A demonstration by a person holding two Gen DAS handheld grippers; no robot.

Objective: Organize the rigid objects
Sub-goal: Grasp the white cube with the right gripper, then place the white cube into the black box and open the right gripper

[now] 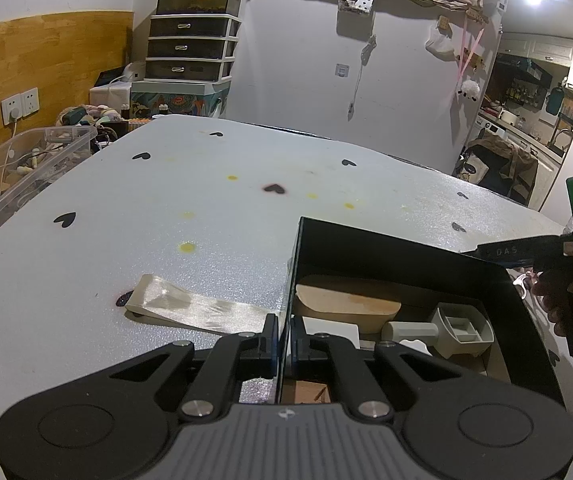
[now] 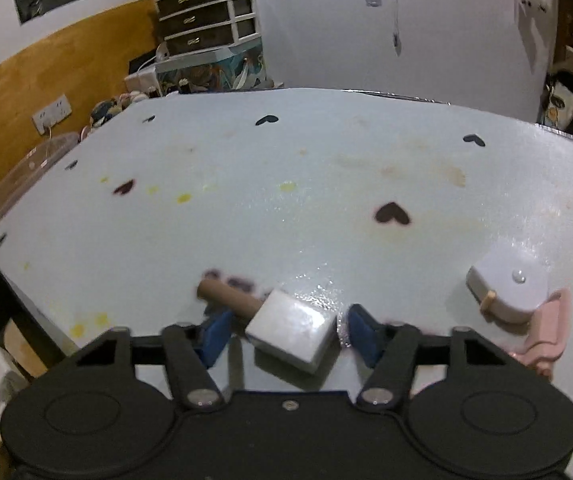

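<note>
**Claws at the black box and the white block**

Left claw (image 1: 282,340) is clenched on the near left wall of the black box (image 1: 366,240), one finger outside the wall and one inside. The box sits on the white surface (image 1: 166,208), which is printed with small black hearts and marked with yellow spots. Inside the box lie a tan wooden piece (image 1: 346,306) with a rounded end, a grey scoop (image 1: 442,330) with a stubby handle and a divided bowl, and a white flat piece (image 1: 332,328) just beside the claw's inner finger. Outside the box, to its left, a glossy cream strip (image 1: 194,306) lies flat on the surface, its near end reaching the claw's outer finger.

Right claw (image 2: 284,334) is released, its blue-padded fingers (image 2: 214,336) spread wide on either side of a white block (image 2: 292,330) fixed to a brown cylindrical handle (image 2: 228,298); the block lies on the surface between the pads, touching neither. Whether the handle touches the left pad cannot be told. To the right rests a pale lilac tape measure (image 2: 514,292), with a pink clip (image 2: 546,332) touching its near side. The box's edge shows at the far left of the right wrist view.
</note>
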